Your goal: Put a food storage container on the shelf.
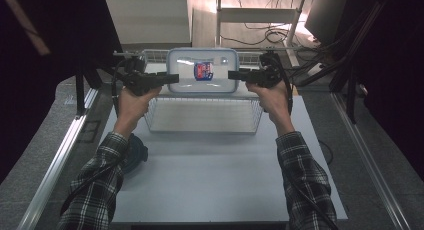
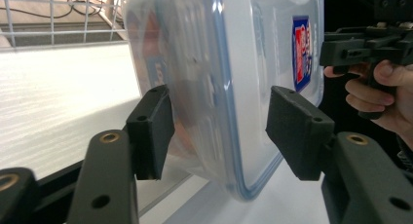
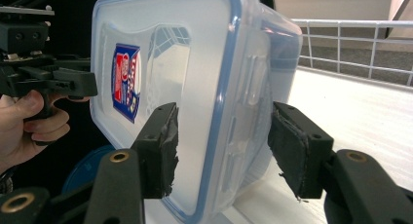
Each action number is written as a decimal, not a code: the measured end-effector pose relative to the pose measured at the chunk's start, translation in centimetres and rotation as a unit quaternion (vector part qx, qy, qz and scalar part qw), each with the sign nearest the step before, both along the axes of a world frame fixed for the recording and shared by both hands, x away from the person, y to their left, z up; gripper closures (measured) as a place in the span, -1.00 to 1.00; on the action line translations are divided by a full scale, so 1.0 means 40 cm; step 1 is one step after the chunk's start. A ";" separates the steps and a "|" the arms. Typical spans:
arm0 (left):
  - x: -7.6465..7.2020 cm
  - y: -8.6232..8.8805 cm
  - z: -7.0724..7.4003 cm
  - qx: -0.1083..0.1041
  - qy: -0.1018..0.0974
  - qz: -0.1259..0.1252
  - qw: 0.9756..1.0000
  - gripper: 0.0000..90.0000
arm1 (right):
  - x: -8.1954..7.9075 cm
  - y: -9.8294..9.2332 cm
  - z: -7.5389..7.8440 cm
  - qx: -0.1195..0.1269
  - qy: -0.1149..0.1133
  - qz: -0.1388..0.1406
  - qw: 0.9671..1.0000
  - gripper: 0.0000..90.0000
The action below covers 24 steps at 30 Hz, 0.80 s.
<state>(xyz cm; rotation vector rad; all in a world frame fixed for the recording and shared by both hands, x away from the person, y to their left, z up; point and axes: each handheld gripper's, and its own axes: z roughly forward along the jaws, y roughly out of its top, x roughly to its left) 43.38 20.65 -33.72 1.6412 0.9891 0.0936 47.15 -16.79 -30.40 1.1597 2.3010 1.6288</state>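
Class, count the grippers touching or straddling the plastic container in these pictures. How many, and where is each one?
2. The left gripper straddles the plastic container at its left edge, the right gripper at its right edge; contact is unclear.

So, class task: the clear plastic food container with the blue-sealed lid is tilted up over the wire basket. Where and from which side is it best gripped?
Grip the plastic food container at its two short ends, one gripper from each side. The left gripper and right gripper each straddle the lid's blue-sealed rim, one jaw on the lid, one on the body wall. The rim there is narrow enough to fit between open jaws, and opposite grips likely balance it.
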 end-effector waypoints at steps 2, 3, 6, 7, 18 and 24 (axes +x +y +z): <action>0.001 -0.001 -0.002 -0.002 0.001 0.000 1.000 -0.08 | -0.001 0.001 0.001 -0.003 0.001 -0.001 1.000 -0.03; 0.002 -0.001 -0.003 -0.003 0.002 -0.001 1.000 -0.09 | -0.001 0.002 0.002 -0.007 0.000 0.001 1.000 -0.04; 0.006 0.000 -0.007 0.000 0.004 -0.005 1.000 -0.10 | -0.003 0.006 0.005 -0.017 -0.005 -0.002 1.000 -0.08; 0.006 -0.002 -0.008 0.001 0.007 -0.004 1.000 -0.12 | -0.004 0.010 0.005 -0.030 -0.009 -0.007 0.999 -0.10; 0.014 -0.001 0.005 0.024 0.006 0.032 0.999 -0.29 | -0.004 0.033 -0.003 -0.056 -0.020 -0.022 0.998 -0.13; 0.010 0.000 0.024 0.041 -0.006 0.063 0.997 -0.16 | -0.009 0.038 0.007 -0.052 -0.028 -0.048 0.997 -0.03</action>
